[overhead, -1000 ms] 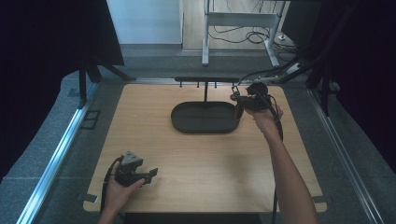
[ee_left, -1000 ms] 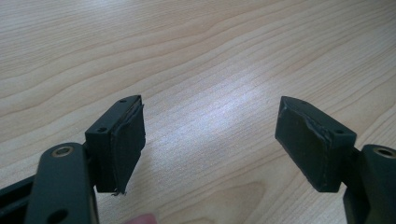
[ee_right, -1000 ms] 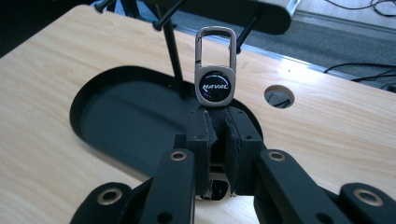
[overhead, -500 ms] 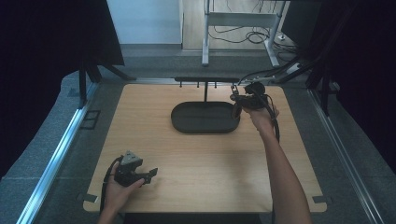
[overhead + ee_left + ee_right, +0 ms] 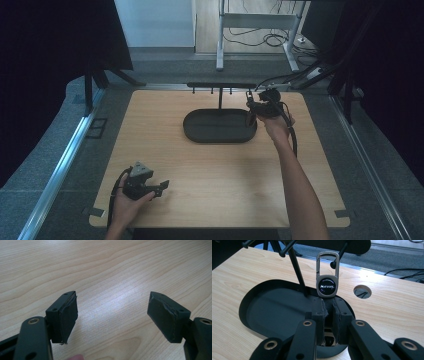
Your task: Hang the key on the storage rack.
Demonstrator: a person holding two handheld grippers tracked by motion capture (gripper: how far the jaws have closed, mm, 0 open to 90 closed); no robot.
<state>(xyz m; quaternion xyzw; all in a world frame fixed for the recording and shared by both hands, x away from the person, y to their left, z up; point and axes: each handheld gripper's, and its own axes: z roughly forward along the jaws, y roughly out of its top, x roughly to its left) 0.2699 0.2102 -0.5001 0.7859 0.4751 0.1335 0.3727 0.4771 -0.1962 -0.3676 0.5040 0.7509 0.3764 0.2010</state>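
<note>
1. The right gripper (image 5: 328, 306) has its jaws pressed together on the lower end of a grey metal keyring with a carabiner loop and a round black "NAVAL" badge (image 5: 326, 277), holding it upright so the open loop at the top faces the pegs; my reading is that the loop is meant to go onto one of them
2. The keyring stands above the far right end of the black oval tray base of the hanger stand (image 5: 262, 310), close to the stand's thin black upright post (image 5: 298, 272), and its loop sits right before a round-tipped black peg (image 5: 333, 264); whether loop and peg touch I cannot tell
3. In the high view the right gripper (image 5: 253, 106) is raised over the tray's right end, under the end of the black crossbar (image 5: 220, 85)
4. The left gripper (image 5: 112, 312) has its jaws spread wide with nothing between them, parked low over the light wooden table (image 5: 105, 262), near the front left corner, probably just kept out of the way
5. Hard to make out: the crossbar's top is cut off in the right gripper view, the keyring's bottom is buried between the pads, and the keyring is too small to pick out in the high view
</note>
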